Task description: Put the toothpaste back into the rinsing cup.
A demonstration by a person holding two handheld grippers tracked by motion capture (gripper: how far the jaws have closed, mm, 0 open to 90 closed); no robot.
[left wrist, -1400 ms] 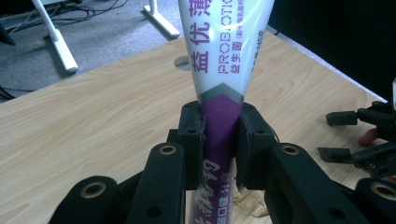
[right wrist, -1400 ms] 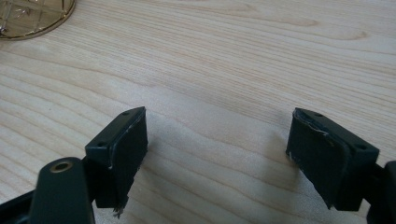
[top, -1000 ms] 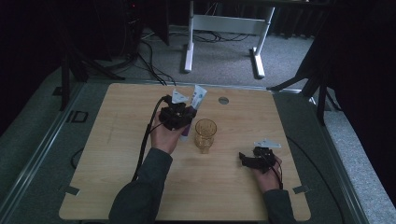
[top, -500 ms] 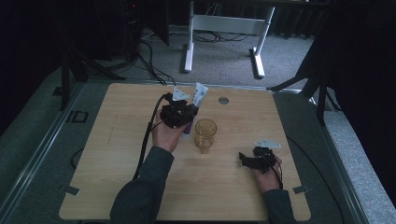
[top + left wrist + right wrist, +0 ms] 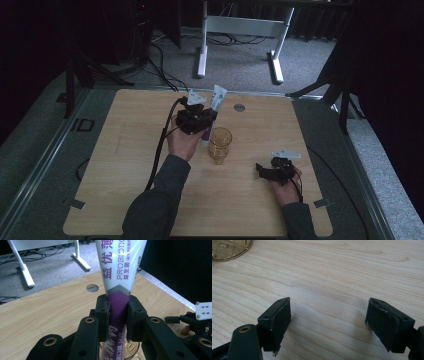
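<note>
High view | pale wood table [image 5: 125, 165] — grey carpet | left gripper [image 5: 206, 120] clamps tube [image 5: 216, 100] | right gripper [image 5: 261, 169] apart

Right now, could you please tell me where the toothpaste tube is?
In the high view the toothpaste tube stands left of centre, clamped in the left tool, just above the amber glass.

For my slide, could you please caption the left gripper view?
Left gripper clamps a white-and-purple tube above the amber glass.
</note>
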